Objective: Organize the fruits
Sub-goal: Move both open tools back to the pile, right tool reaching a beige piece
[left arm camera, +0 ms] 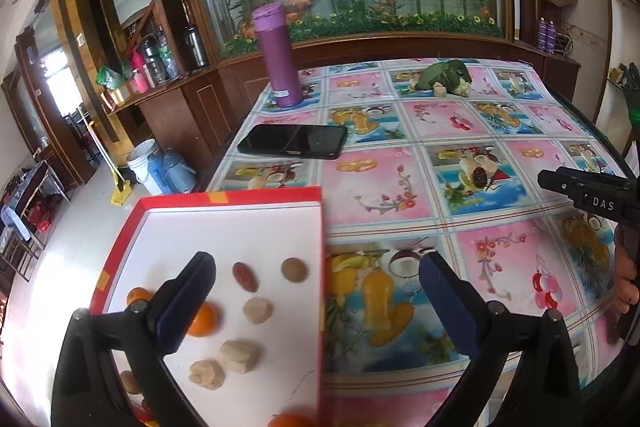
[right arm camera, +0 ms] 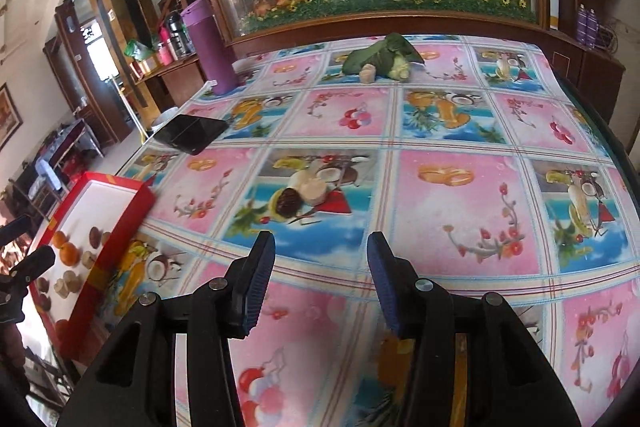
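Left wrist view looks down over a red tray (left arm camera: 132,223) with a white floor, set at the near left corner of the table (left arm camera: 460,131); the left gripper (left arm camera: 316,281) hangs above its right edge with the jaws spread wide and nothing between them; inside the tray lie an orange (left arm camera: 205,319), a red date (left arm camera: 245,275), a round brown fruit (left arm camera: 295,269) and several pale peeled pieces (left arm camera: 239,355), all loosely scattered and mostly apart from one another.

Right wrist view shows the right gripper (right arm camera: 321,277) low over the patterned cloth, also released and empty; ahead of it, in the middle of the table, sit a dark date (right arm camera: 289,203) and a pale round slice (right arm camera: 312,190), just beside each other and easy to confuse with the printed fruit beneath them; far back lies a green leafy bundle (right arm camera: 382,57) with a small pale piece (right arm camera: 368,72) touching it; a phone (right arm camera: 191,133) and a purple flask (right arm camera: 210,45) stand off to the left.

My guess is the right tool goes for the date next; it should come down with one finger on each side across the short width, squeeze gently since the fruit looks soft, lift clear of the slice so it is not dragged along, then carry it left to a bare patch of the tray.
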Tool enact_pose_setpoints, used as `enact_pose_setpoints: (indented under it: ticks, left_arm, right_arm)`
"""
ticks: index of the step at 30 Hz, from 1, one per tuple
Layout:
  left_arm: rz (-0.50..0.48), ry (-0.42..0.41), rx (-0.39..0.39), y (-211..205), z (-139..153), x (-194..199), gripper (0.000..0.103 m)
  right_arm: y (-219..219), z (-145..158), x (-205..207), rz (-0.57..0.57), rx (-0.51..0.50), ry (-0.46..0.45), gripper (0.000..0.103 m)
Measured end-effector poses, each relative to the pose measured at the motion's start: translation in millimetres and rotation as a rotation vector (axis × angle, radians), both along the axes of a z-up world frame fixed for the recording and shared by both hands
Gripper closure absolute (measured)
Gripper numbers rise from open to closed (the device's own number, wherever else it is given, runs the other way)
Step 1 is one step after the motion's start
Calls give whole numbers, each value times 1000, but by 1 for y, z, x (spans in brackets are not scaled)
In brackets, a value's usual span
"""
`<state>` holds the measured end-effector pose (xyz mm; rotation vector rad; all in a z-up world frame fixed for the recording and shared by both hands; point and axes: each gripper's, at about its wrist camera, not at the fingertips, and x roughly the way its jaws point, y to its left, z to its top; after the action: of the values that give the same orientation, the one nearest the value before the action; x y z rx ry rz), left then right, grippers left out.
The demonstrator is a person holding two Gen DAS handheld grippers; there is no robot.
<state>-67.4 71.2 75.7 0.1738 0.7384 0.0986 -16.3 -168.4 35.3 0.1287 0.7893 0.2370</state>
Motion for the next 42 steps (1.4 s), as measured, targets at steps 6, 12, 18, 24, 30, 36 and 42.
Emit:
enact_pose_setpoints:
  ticks: [6,12,18,24,30,36,42]
  left_arm:
    - [-51,29,14,-35,-9,26,0]
    - [-85,53,-8,-53,-29,53,0]
    - [-105,81,-33,-60,-41,67,0]
    - [-96,89,-28,-56,-45,75,0]
    - [-75,76,-50,-38,-45,70,0]
    - [-70,78,-76,-28,-45,74,0]
    - [-77,82,-87,-28,-46,78,0]
  right_arm:
    - [-30,-14,22,-63,58,51,56]
    - [-44,-13,28,-97,94,52,56]
    - [-30,-13,32,-52,77,45,56]
    - [-8,-19,46,8,5,39,56]
    - [10,-29,54,58,-60,57,56]
    - [27,-33,64,78,-97,79,59]
    - [48,-34,74,86,-192,69,65]
